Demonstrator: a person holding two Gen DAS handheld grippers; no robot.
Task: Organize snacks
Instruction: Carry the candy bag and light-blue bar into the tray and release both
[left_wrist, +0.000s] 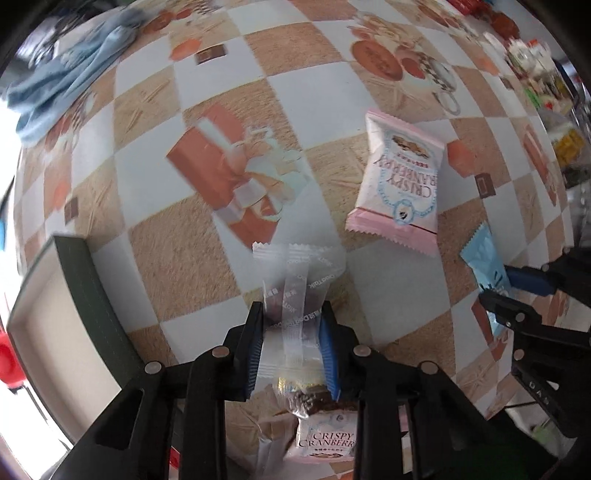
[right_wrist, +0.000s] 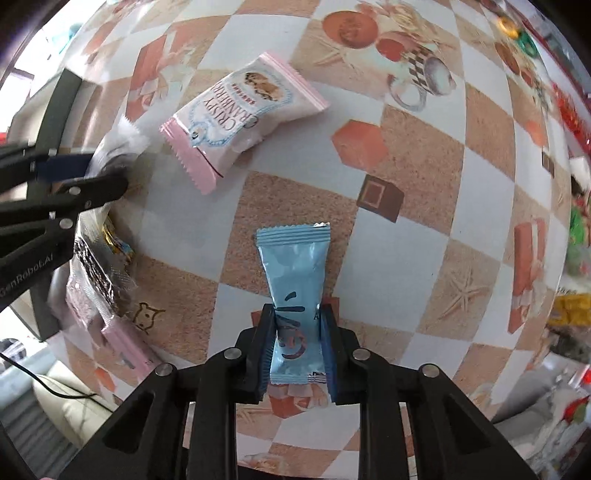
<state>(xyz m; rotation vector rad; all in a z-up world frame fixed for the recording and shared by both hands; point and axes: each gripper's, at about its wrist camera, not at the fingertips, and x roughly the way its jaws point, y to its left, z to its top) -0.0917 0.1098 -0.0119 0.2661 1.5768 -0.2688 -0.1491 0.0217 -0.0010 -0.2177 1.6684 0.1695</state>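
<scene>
Bright daylight w/ glare at left, heavy fisheye warp, edges blurry.

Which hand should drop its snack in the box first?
Left. The left gripper holds the clear snack packet right beside the dark green box. The right gripper, holding the blue packet, is farther from the box.

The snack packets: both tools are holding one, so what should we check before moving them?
1. Left tool pinching the clear packet: ok.
2. Right tool pinching the blue packet: ok.
3. Blue packet lifted off the tablecloth: cannot tell.
4. Pink Crispy Cranberry packet lying apart from both tools: ok.
5. Green-rimmed box beside the left tool, inside showing bare: ok.
6. Other packets under the left tool out of the way: cannot tell.
</scene>
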